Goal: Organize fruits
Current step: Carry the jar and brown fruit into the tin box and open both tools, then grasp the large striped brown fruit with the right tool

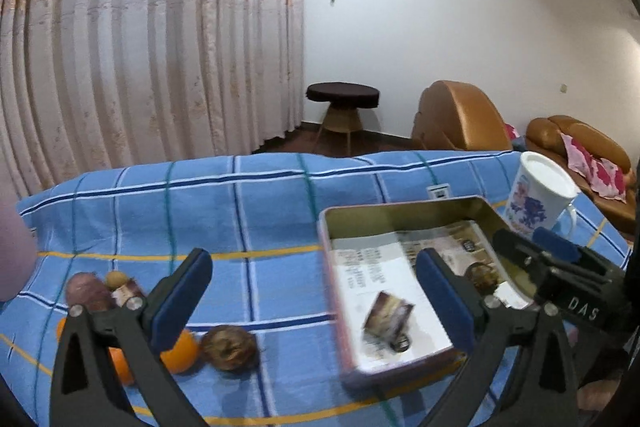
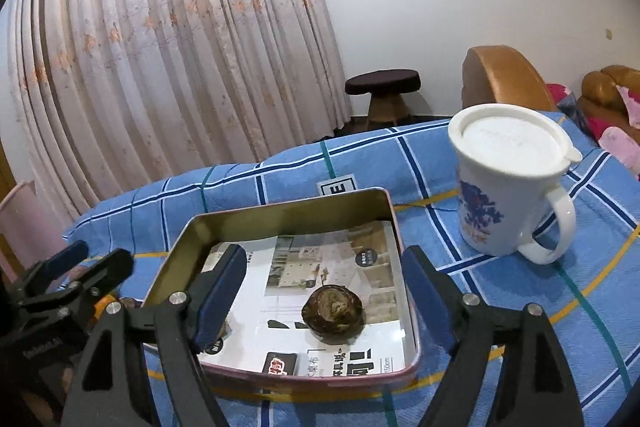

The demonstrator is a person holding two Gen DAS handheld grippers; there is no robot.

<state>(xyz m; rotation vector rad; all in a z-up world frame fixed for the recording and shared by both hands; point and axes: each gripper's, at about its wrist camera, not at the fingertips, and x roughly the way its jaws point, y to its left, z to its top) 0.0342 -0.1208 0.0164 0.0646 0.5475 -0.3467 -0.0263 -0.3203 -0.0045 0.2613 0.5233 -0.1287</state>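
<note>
Now both claws stand apart and empty — left claw (image 1: 312,303), right claw (image 2: 324,303) — one brown fruit (image 2: 333,311) lies in the tin tray (image 2: 280,213); next, centre on the near-left orange (image 1: 180,349), clamp gently.

Glossy metal tin (image 2: 280,215) lined with printed paper (image 2: 320,267) on matt checked cloth (image 2: 500,307).

"DAS" stands on the right gripper (image 1: 560,255); "150cm" on the tin's paper liner (image 2: 384,363).
</note>
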